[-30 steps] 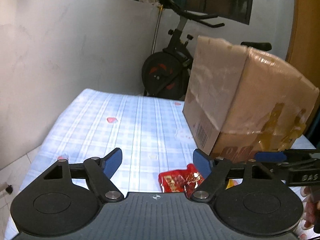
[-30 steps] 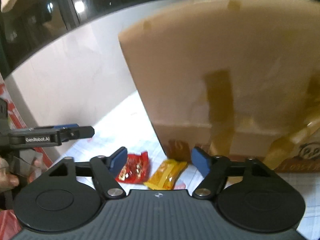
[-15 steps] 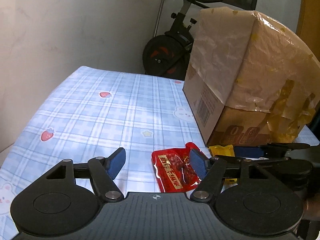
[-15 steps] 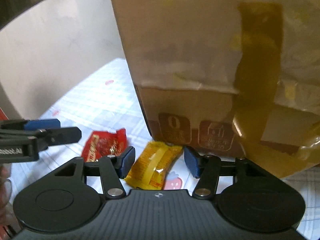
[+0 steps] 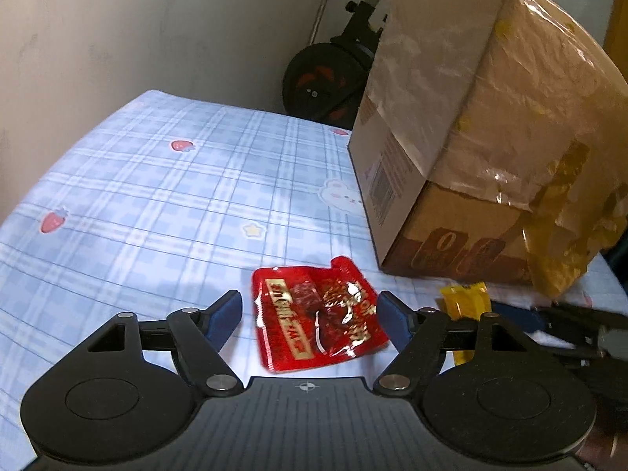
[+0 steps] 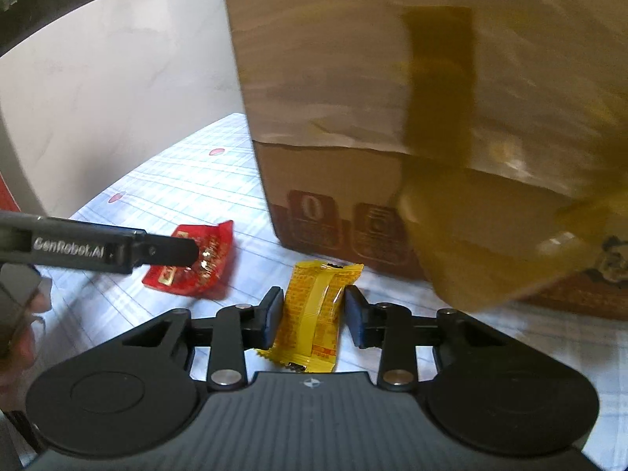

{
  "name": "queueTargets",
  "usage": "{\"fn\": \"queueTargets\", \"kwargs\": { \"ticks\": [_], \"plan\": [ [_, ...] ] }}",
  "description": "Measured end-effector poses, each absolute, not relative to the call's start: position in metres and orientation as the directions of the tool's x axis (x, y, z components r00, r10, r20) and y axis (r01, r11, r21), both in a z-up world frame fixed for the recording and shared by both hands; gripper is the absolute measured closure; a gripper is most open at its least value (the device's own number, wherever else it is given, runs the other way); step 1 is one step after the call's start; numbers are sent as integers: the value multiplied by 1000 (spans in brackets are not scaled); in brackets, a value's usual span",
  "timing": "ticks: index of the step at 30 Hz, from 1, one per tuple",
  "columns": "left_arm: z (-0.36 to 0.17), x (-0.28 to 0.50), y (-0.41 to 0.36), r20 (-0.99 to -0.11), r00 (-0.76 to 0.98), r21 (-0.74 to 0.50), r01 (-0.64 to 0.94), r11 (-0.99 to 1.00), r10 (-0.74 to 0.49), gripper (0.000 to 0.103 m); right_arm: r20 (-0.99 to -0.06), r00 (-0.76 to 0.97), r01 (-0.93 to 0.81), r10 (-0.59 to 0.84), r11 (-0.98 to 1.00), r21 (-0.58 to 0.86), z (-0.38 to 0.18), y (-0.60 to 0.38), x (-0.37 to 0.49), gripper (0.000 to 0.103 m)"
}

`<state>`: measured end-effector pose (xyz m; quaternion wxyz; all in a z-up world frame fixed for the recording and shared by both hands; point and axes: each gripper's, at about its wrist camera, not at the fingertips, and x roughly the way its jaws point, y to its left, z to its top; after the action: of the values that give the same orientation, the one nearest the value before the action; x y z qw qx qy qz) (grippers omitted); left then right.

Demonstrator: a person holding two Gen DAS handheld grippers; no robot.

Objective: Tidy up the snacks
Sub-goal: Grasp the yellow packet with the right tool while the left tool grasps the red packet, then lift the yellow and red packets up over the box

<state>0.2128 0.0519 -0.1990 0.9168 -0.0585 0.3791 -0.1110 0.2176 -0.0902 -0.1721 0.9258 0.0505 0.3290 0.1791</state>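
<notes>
The left claw (image 5: 308, 310) stands spread wide over the red snack packet (image 5: 318, 316), one blue pad on each side of it and clear of its edges; its jaws have just been opening a little, with the packet between them but not gripped. The right claw (image 6: 314, 314) is much narrower: its jaws have just been closing around the yellow snack packet (image 6: 316, 310), and the pads sit just beside the packet's long edges (whether they already press the wrapper I cannot tell; a thin gap seems to show at each side).

Both packets lie flat on the blue checked cloth of the bench (image 5: 157, 212), in front of the cardboard box (image 5: 471, 137): the yellow one close to the box's near bottom edge, the red one further out from the box's corner and beside the yellow.

In the left wrist view the yellow packet is mostly covered by the left claw's own finger, and the right claw is only a dark blurred shape at the frame's edge. In the right wrist view the box is smeared by motion and cut off at the top and right, so its top and anything inside cannot be seen. Loose brown tape hangs from its front. An exercise bike (image 5: 333, 74) stands behind the box, partly hidden.
</notes>
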Motion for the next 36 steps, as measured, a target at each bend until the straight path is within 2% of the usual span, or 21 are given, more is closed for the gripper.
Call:
{"fn": "queueTargets", "kwargs": {
  "ticks": [4, 8, 21, 24, 28, 31, 33, 36],
  "plan": [
    [-201, 220, 50, -685, 685, -234, 114, 965, -247, 21, -581, 728, -270, 364, 931, 244, -173, -104, 213, 67],
    [-203, 226, 43, -698, 681, -222, 90, 971, -222, 21, -570, 731, -269, 374, 927, 263, -173, -108, 209, 67],
    [-216, 222, 10, -710, 700, 23, 142, 990, -83, 15, -559, 724, -274, 405, 912, 306, -171, -121, 210, 67],
    [-217, 219, 11, -703, 706, 24, 139, 990, -82, 16, -555, 722, -273, 414, 907, 321, -172, -124, 210, 67],
    [-214, 215, 16, -695, 714, 5, 125, 992, -86, 27, -548, 720, -273, 426, 900, 341, -172, -128, 209, 67],
    [-208, 208, 20, -686, 716, -40, 142, 989, -131, 41, -544, 719, -272, 433, 895, 353, -171, -131, 208, 67],
    [-205, 201, 18, -679, 718, -42, 166, 985, -150, 56, -542, 718, -271, 438, 892, 362, -172, -132, 208, 67],
    [-205, 194, 13, -672, 724, -27, 187, 982, -157, 57, -539, 715, -273, 446, 887, 373, -171, -135, 207, 67]
  ]
}}
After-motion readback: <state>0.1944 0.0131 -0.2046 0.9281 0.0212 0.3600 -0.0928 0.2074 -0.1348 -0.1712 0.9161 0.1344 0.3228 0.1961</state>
